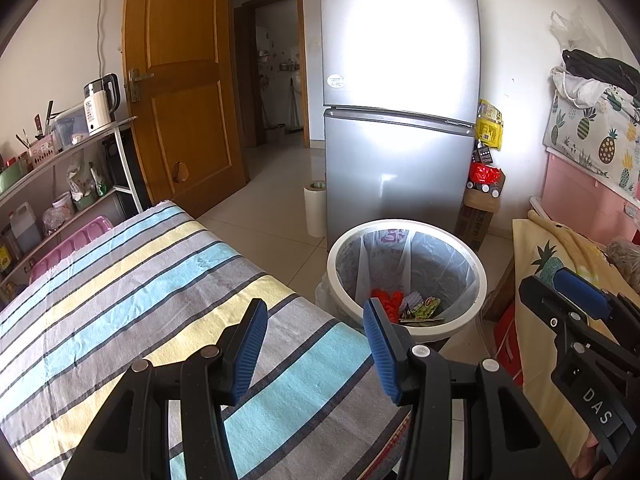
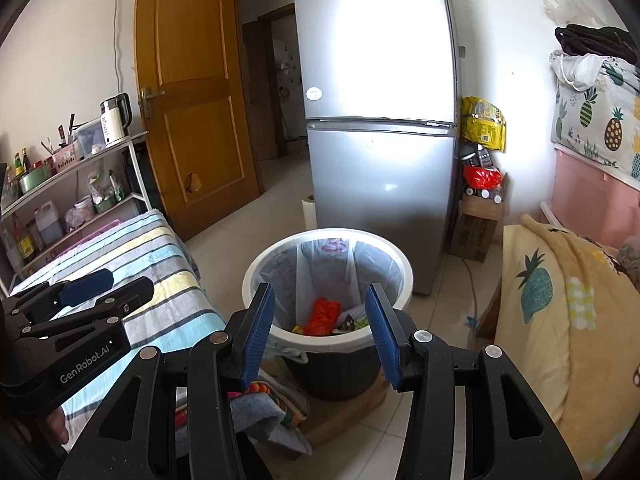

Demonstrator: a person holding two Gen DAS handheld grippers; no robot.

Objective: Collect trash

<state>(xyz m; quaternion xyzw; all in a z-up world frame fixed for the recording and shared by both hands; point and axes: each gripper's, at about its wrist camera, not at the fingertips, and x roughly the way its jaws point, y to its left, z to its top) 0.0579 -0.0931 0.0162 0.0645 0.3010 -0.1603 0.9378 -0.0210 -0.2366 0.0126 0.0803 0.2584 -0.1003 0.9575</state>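
A round trash bin (image 1: 472, 264) (image 2: 404, 264) with a white rim and clear liner stands on the floor before the fridge. Inside lie a red wrapper (image 1: 386, 300) (image 2: 322, 316) and a green snack packet (image 1: 426, 307) (image 2: 358, 323). My left gripper (image 1: 316, 320) hovers open above the near corner of the striped table (image 1: 132, 280), nothing between its blue pads. My right gripper (image 2: 320, 306) is open too, held just short of the bin's near rim with nothing in it. Each gripper shows at the edge of the other's view.
A silver fridge (image 1: 400, 120) rises behind the bin. A white paper roll (image 1: 315, 210) stands at its left foot. A shelf (image 1: 60, 184) with a kettle and bottles is at the left. A cardboard box (image 1: 478, 216) and a pineapple-print blanket (image 2: 560, 312) are at the right.
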